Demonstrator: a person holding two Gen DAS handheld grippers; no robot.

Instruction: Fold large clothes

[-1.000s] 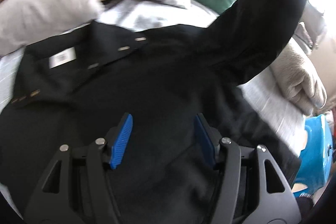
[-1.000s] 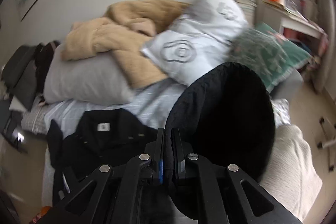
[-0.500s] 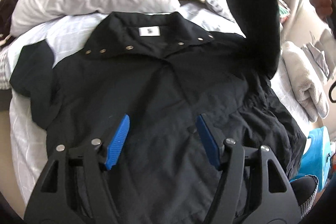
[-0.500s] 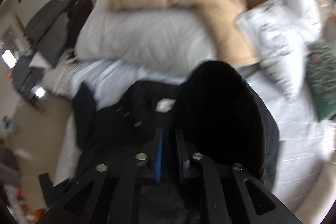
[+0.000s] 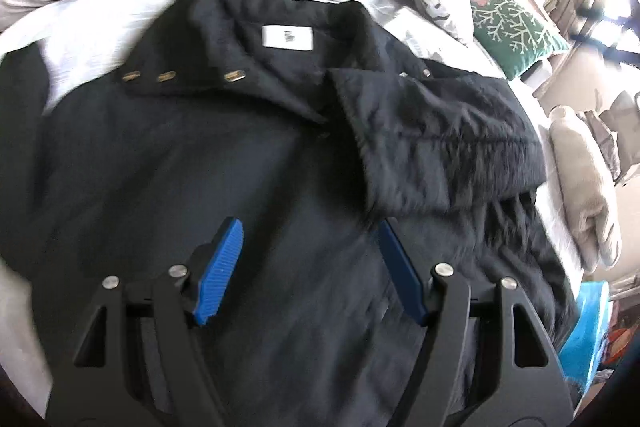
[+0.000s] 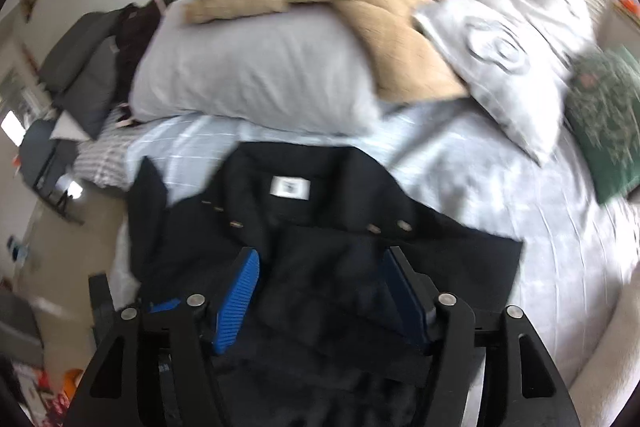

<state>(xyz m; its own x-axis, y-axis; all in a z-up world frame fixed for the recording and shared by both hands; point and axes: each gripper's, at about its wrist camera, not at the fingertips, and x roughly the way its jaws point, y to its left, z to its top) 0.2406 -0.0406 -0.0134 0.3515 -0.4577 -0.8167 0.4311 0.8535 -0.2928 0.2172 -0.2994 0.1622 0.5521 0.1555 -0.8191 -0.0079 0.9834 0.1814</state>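
Jacket (image 5: 200, 163) flat, rt sleeve (image 5: 440, 139) across chest.

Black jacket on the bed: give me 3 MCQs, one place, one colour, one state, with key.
1. Where does the jacket's right sleeve lie?
A. folded across its chest
B. hanging off the bed
C. under the pillow

2. What colour is the label inside the collar?
A. red
B. white
C. yellow

3. How do the two hand-held grippers stand?
A. both open
B. both shut on cloth
C. left shut, right open

Key: 1 A, the sleeve lies over the front of the black jacket, cuff edge near the middle. 2 B, the label is a white rectangle. 3 A, the left hand-held gripper and right hand-held gripper both show blue pads wide apart with nothing between.
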